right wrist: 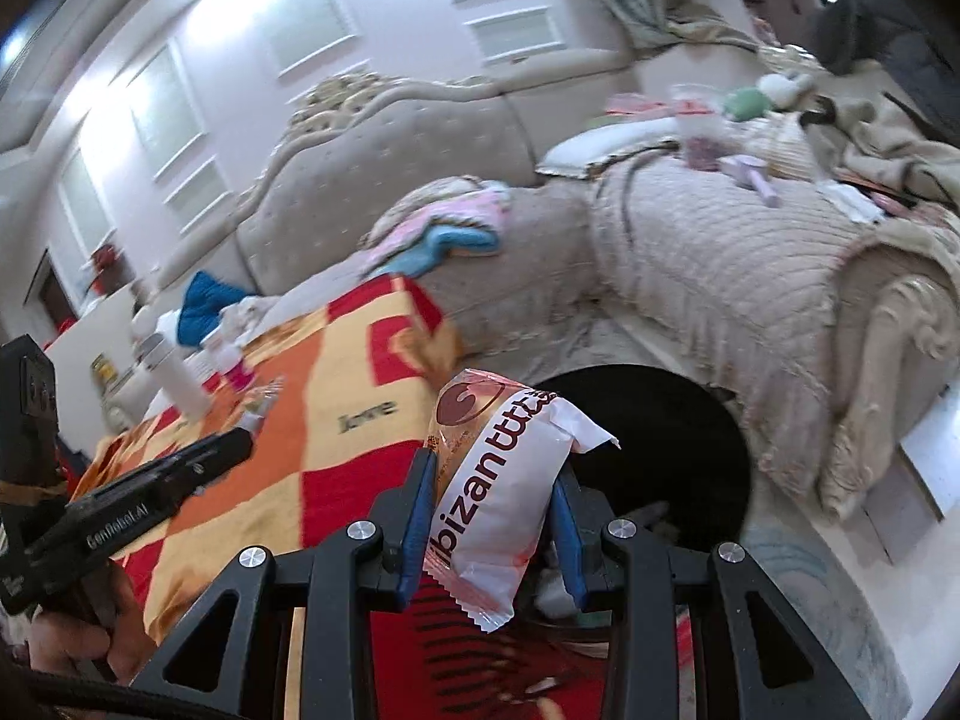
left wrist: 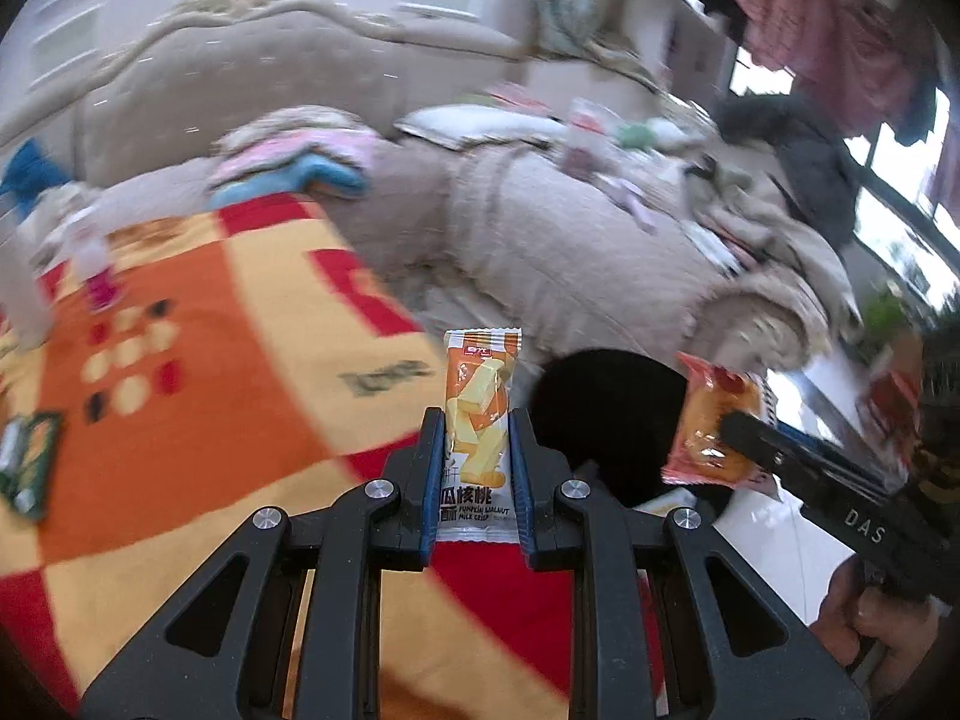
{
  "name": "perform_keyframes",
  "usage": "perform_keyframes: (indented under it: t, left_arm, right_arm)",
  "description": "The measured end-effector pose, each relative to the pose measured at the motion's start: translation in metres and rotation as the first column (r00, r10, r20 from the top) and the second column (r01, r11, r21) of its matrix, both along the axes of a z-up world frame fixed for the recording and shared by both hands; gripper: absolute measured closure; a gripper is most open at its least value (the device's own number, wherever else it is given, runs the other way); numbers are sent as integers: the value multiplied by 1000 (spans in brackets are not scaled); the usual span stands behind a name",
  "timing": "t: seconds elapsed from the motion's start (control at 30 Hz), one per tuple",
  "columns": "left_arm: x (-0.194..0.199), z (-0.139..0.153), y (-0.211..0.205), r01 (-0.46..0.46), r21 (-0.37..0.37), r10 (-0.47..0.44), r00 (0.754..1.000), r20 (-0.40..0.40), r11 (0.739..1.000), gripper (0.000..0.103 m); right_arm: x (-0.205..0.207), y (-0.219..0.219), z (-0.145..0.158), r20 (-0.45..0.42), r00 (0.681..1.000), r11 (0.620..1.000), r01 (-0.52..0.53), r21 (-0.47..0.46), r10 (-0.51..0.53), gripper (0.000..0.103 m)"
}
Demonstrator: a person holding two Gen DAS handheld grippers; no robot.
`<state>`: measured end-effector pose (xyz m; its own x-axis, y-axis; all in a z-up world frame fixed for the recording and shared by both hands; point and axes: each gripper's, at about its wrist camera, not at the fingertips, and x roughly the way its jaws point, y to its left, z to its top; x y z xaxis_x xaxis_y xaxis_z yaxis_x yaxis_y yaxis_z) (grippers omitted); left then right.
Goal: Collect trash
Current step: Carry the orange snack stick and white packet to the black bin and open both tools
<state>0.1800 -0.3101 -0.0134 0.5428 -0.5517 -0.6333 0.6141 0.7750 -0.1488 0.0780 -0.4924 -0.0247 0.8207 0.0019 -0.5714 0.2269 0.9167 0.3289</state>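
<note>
My left gripper [left wrist: 477, 420] is shut on an orange and white pumpkin walnut crisp wrapper [left wrist: 480, 414], held upright above the table edge. My right gripper [right wrist: 495, 468] is shut on a white and orange snack packet [right wrist: 501, 480]; it also shows in the left wrist view [left wrist: 711, 426] at the right. Both are held near a black round bin [right wrist: 654, 438], seen also in the left wrist view [left wrist: 600, 414], which stands on the floor beside the table. A green wrapper [left wrist: 27, 456] lies on the table at the far left.
The table has an orange, yellow and red checked cloth [left wrist: 198, 396]. White bottles [right wrist: 174, 378] stand at its far end. A beige sofa [right wrist: 690, 240] with clothes and clutter stands behind. Pale floor [right wrist: 840, 570] lies at the right.
</note>
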Motion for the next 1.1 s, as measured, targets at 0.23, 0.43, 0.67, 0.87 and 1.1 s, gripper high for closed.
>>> perform_keyframes:
  t: [0.23, 0.43, 0.67, 0.87, 1.1]
  left_arm:
    - [3, -30, -56, 139, -2, -139, 987, -80, 990, 85]
    - [15, -39, -72, 173, -10, -173, 979, -109, 985, 85]
    - [21, -45, -78, 185, -3, -184, 975, -125, 983, 85]
    - [21, -49, -78, 180, 7, -178, 976, -127, 984, 84]
    - [23, -41, -66, 127, -17, -128, 984, -122, 992, 61]
  right_arm:
    - [-6, -30, -12, -87, 991, 994, 100, -35, -102, 68]
    - [-5, -44, -20, -132, 978, 984, 147, -105, -160, 68]
    - [10, -45, -26, -162, 969, 978, 167, -124, -186, 68]
    - [20, -37, -29, -181, 965, 975, 165, -149, -191, 68]
    - [17, -45, -31, -193, 956, 971, 197, -135, -221, 64]
